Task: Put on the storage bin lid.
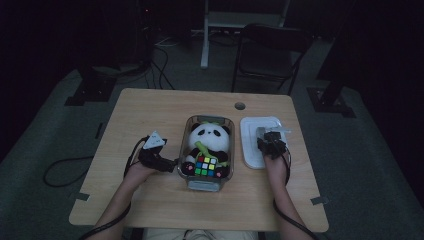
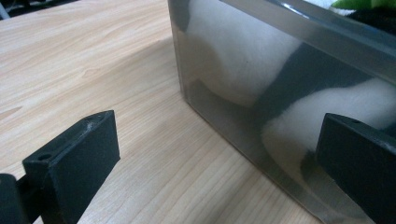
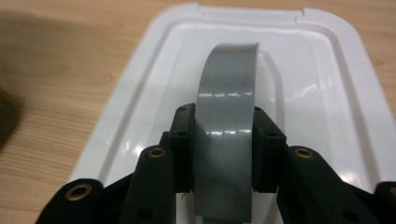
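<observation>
Over the white lid (image 3: 327, 93), right of the clear box (image 1: 187, 150), the right tongs (image 3: 224, 140) are clamping a grey tape roll (image 3: 229, 107) for lifting, while the left tongs (image 2: 224, 158) are gaping wide, bracing that box.

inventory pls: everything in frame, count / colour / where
table: 1, light wood, centre of the high view
container: 1, clear plastic, mid table
panda plush: 1, black and white, inside the container
puzzle cube: 1, multicoloured, in the container at the panda's front
lid: 1, white, flat on the table right of the container
tape roll: 1, grey, upright over the lid, between the right gripper's pads
chair: 1, dark, beyond the table
cables: several, black, on the floor at left and behind
left gripper: 1, black, jaws open beside the container's wall
right gripper: 1, black, pads against the tape roll's sides
</observation>
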The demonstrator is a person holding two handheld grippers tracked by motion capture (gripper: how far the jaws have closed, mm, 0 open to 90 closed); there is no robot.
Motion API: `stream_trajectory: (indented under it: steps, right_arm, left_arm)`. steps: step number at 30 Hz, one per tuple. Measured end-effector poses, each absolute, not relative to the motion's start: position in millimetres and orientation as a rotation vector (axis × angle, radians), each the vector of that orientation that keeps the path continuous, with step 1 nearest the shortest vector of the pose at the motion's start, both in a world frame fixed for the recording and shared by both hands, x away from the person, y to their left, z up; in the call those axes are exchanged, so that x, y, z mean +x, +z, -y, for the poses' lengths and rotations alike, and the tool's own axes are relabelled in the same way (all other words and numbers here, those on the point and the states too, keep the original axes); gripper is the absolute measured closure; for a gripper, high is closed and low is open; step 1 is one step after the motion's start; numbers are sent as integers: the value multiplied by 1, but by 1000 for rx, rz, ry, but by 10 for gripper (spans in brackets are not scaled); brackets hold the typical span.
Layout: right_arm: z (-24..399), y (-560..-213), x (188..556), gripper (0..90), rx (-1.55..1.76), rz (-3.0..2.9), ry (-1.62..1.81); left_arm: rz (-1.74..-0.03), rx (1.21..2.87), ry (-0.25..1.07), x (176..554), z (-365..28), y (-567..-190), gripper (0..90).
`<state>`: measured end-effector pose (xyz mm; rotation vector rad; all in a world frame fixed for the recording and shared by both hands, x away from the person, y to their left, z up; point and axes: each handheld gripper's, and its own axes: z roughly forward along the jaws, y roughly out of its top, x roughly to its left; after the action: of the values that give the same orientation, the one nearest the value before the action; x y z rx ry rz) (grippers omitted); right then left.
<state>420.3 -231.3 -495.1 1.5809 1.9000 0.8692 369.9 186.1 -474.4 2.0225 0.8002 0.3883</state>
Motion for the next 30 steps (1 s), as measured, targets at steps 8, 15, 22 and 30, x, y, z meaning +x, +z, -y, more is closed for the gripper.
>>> stream_trajectory:
  steps: [8,15,22,30]
  right_arm:
    - [243,-460,399,672,1554,-1844,976]
    - [248,-428,381,672,1512,-1828,1043]
    - [243,-392,367,672,1440,-1830,1102]
    - [225,-365,346,672,1334,-1873,1175]
  left_arm:
    - [-790,2040,390,367,-183,-474,5]
    - [-753,2060,373,364,-172,-476,5]
    - [-718,2077,348,363,-153,-478,4]
    - [-648,2115,318,361,-121,-475,4]
